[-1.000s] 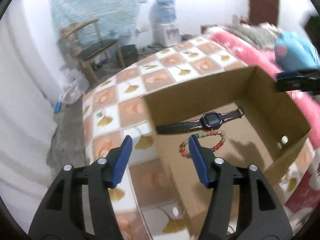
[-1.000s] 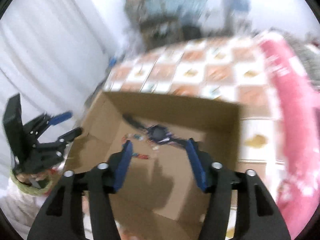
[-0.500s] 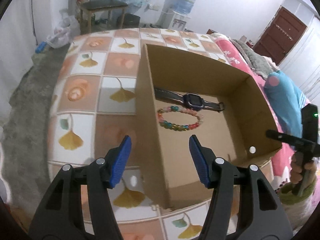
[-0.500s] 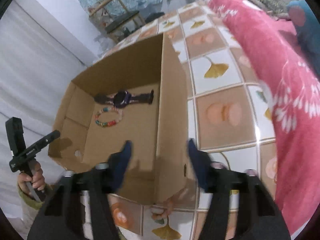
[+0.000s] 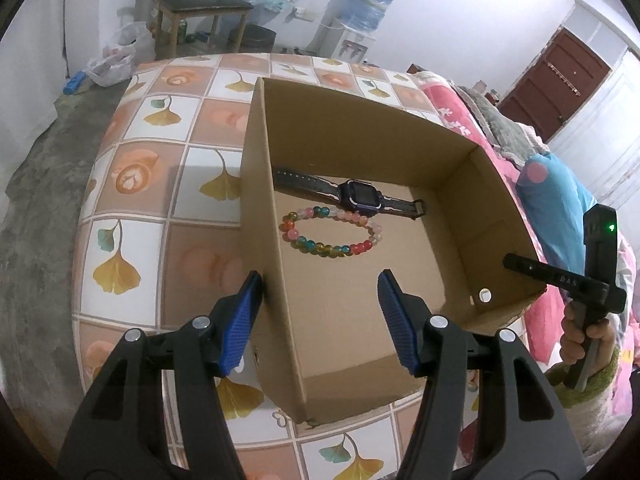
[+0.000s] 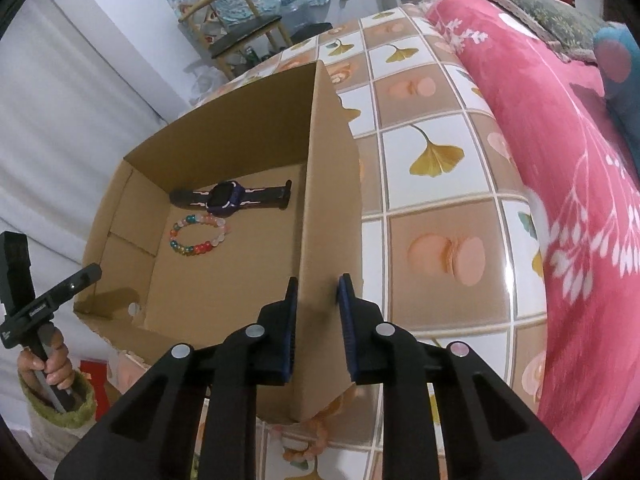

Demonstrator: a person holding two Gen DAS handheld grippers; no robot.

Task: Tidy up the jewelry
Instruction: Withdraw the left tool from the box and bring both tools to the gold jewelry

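Bracelet (image 5: 332, 232) and watch (image 5: 356, 194) lie in box (image 5: 344, 136) ahead of fingers; left gripper (image 5: 320, 320) wide astride wall, right gripper (image 6: 318, 320) closing on wall.

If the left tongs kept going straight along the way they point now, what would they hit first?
Most likely the cardboard box: its near side wall stands between the open fingers of the left tongs, so that wall's top edge would come first. The bead bracelet lies further in; depth is uncertain.
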